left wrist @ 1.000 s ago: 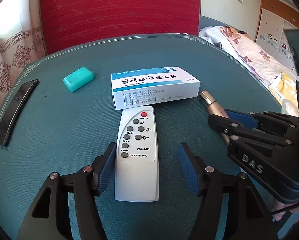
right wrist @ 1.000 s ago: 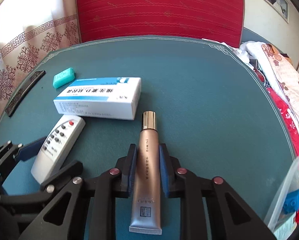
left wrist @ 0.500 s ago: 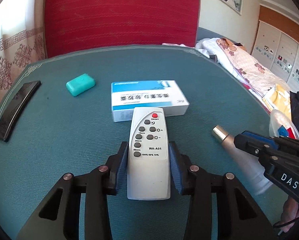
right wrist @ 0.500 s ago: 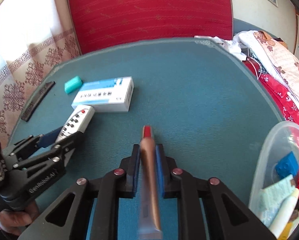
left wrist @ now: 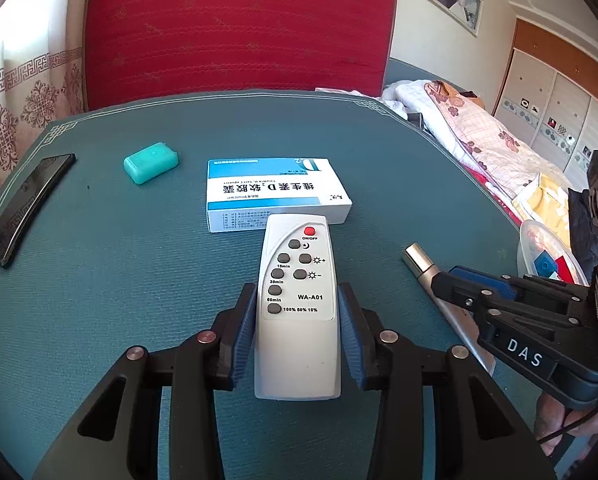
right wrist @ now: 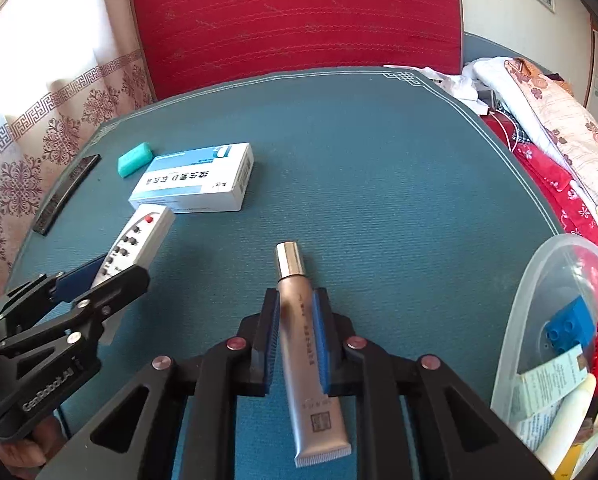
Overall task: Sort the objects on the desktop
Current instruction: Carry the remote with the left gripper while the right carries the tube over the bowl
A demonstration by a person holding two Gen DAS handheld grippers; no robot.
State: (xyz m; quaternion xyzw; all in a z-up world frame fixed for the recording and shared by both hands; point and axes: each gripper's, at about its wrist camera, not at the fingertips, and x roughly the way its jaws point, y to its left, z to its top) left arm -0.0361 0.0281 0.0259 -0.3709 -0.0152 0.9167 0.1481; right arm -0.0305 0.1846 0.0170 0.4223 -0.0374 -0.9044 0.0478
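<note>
**Desk:** What's in each hand?

**Photographer:** Take the white medicine box [left wrist: 275, 194] on the green worktop [left wrist: 99, 280] as the marker. The left gripper [left wrist: 297, 332] has closed on a white remote [left wrist: 297, 308], pinching its long sides at about mid-length; the remote's button end sits just in front of the box. The right gripper [right wrist: 295, 340] is squeezed onto a bronze cream tube [right wrist: 305, 354], to the right of the box and nearer the camera, cap pointing away.

**Desk:** How will they handle?

**Photographer:** My read: the remote is light, rigid plastic with smooth flat flanks, so the side grip is sound, though it may slip if tilted steeply. The tube looks soft-walled and glossy; hard pressure could dent it or force cream toward the cap. Its firmer upper body, where the pads [right wrist: 322, 344] sit now, seems the best place to hold.

**Desk:** Where do they go?

**Photographer:** Probably the clear plastic tub [right wrist: 539, 300] far right of the box, already holding a blue brick [right wrist: 571, 326] and packets. A teal eraser [left wrist: 151, 162] and black phone [left wrist: 27, 208] lie left of the box.
</note>
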